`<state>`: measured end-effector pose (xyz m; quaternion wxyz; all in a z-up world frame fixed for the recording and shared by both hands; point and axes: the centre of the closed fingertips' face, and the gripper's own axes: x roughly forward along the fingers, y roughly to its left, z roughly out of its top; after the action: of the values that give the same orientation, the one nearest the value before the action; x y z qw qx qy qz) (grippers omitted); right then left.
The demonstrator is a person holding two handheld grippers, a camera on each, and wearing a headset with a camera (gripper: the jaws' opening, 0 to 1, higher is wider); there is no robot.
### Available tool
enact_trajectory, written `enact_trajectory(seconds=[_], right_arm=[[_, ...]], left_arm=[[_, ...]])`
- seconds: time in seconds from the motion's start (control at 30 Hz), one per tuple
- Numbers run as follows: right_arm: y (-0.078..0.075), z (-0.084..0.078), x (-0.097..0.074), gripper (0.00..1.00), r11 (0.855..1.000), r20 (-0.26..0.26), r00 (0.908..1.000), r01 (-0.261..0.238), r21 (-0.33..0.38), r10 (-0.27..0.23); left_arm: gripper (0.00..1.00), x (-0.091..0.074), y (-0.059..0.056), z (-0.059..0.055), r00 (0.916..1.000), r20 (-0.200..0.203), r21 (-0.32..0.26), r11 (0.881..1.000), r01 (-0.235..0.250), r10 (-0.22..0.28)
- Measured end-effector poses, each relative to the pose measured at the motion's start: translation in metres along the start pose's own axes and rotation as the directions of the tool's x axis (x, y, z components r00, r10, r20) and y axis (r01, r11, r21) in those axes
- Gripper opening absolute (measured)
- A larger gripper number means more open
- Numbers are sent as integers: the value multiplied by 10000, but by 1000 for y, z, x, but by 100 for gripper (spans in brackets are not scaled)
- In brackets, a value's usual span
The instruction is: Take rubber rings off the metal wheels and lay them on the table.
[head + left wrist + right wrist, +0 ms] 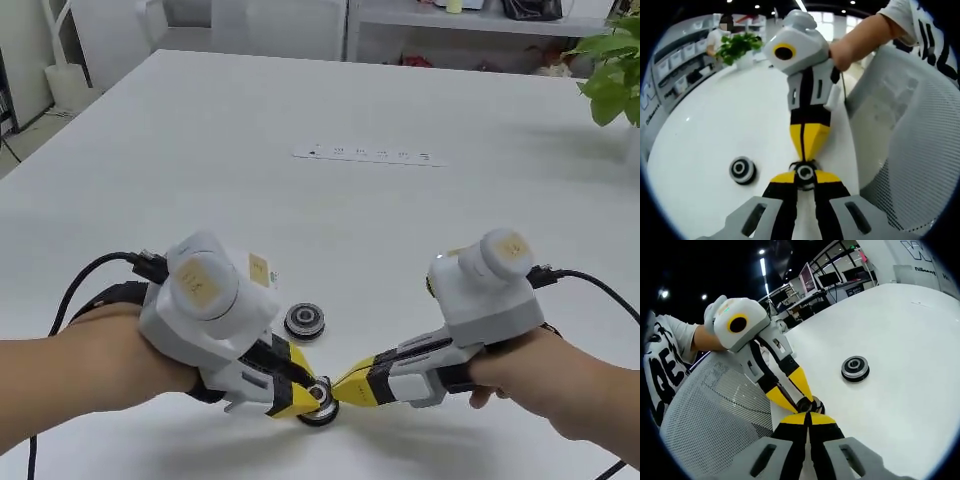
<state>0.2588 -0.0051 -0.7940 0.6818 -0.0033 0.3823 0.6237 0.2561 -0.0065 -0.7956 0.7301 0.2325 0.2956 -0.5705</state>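
A small metal wheel (320,400) with a black rubber ring sits low over the white table (330,220), near its front edge. My left gripper (305,398) is shut on this wheel (805,172), one yellow tip on each side. My right gripper (338,388) comes in from the opposite side. Its tips are pressed together on the ring at the wheel's rim (810,404). A second wheel (304,320) with its ring on lies flat on the table just beyond; it is also in the left gripper view (742,170) and the right gripper view (855,368).
A white power strip (365,155) lies mid-table, and a green plant (610,70) stands at the far right edge. A white mesh chair (910,150) is close behind the grippers. Open tabletop stretches ahead and to both sides.
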Motion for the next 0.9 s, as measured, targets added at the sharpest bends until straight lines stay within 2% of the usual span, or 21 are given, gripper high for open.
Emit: enact_trajectory(seconds=[0.73,0.83,0.87,0.9], right_arm=[[5,3,0,0,9998,108,9998,-167,56,166],[12,8,3,0,9988,377,9982,-463,176,457],[17,17,3,0,9973,880,9941,-667,305,638],[16,19,2,0,9980,752,9957,-562,278,540]], left_arm=[[11,0,1,0,10000,-27,-19,10000,16,-16],[11,0,1,0,10000,-28,-25,10000,8,-8],[11,0,1,0,10000,-30,-23,10000,6,-6],[11,0,1,0,10000,-35,-18,10000,7,-7]])
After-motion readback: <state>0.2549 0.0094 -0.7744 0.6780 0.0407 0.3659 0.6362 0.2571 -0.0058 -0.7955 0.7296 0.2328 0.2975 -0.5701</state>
